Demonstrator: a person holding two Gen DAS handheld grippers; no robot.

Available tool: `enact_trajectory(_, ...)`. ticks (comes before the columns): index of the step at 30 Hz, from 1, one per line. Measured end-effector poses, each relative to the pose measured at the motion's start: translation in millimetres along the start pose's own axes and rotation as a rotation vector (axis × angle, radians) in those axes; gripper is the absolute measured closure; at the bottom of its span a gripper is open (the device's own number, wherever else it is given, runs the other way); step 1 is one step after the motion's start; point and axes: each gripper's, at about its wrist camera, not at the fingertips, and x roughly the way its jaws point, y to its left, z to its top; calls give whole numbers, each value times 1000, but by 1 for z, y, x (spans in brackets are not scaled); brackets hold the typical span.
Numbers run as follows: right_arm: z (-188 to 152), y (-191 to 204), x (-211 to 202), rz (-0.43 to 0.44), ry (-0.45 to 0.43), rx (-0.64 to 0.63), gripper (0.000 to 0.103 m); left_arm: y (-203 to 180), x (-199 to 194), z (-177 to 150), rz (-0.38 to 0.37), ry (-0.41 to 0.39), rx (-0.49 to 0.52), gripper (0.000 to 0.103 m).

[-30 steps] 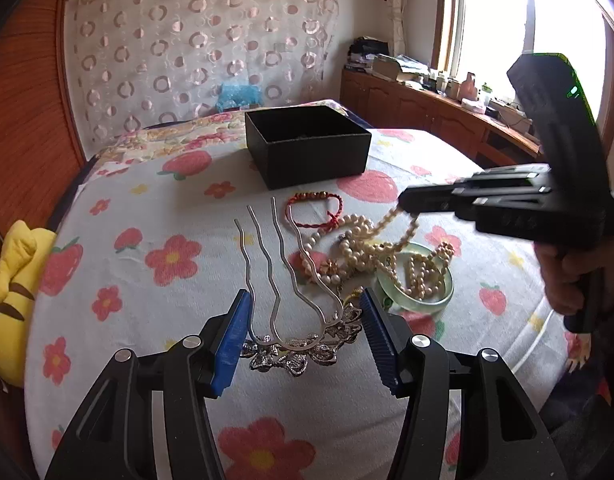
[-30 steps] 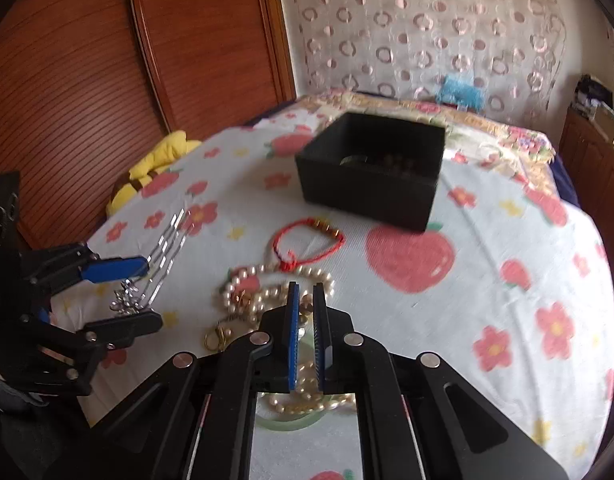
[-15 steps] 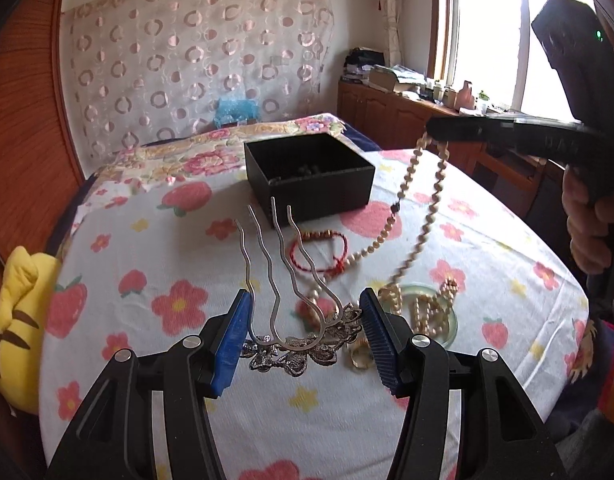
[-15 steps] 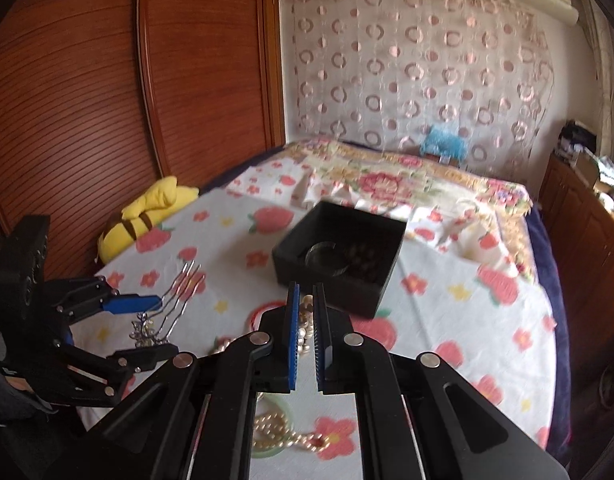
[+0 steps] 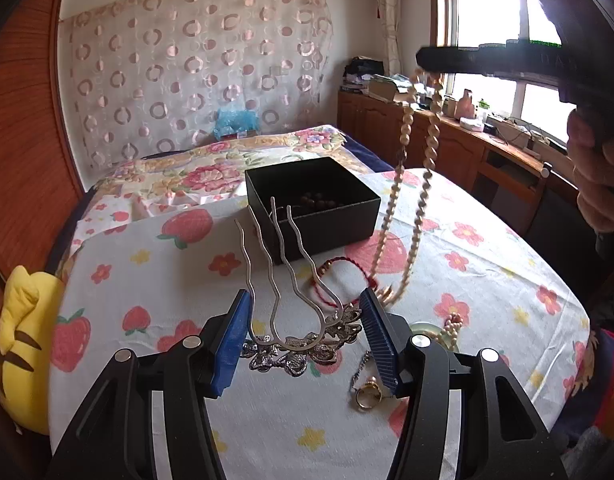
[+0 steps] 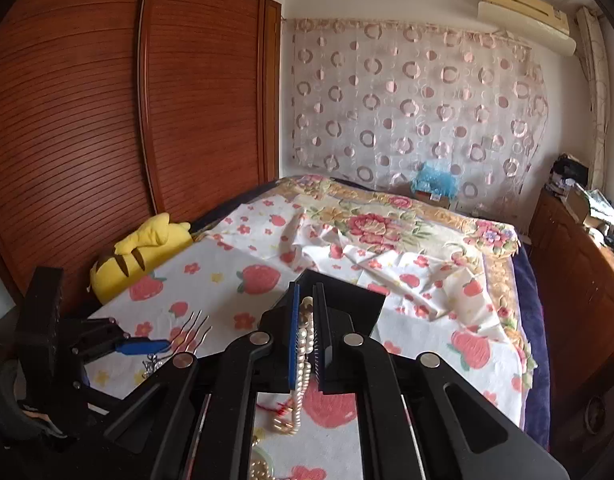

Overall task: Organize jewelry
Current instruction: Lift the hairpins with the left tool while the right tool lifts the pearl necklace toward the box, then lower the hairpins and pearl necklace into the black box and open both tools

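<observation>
While a yellow plush toy with brown stripes (image 5: pixel 21 344) slumps at the left edge of the strawberry-and-flower-print bedsheet (image 5: pixel 155 276), the left gripper (image 5: pixel 305 334) holds a silver wavy-pronged hair fork with an ornate filigree head (image 5: pixel 285 320), its blue pads pressed against either end of the filigree and its prongs pointing away toward the open black square cardboard box (image 5: pixel 313 204) in the middle of the bed. Dark beads already lie inside that box. To its right a red cord bracelet with gold beads (image 5: pixel 339 276) rests on the sheet, and a gold ring on a thin chain (image 5: pixel 367 390) lies just beside the left gripper's right finger, near a pale green bangle (image 5: pixel 439 336) that is mostly hidden. Farther right, the right gripper (image 6: pixel 306 308) is clamped on a long cream pearl necklace (image 5: pixel 403 216), which hangs in two strands from the closed jaws with its lower end seemingly still touching the sheet. Judged from this, the step in hand is carrying the necklace to the box; done well, it would mean raising the strand until its tail clears the other pieces, centring it above the opening, then lowering so the pearls coil inside rather than drape over the rim. Snagging the bracelet or the fork's prongs looks the chief risk.
</observation>
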Motion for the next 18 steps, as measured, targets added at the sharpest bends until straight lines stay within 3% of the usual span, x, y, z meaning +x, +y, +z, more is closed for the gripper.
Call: enact_trajectory(18, 38, -13, -8, -59, -51, -9, 96, 3, 8, 18, 1, -15, 10, 50)
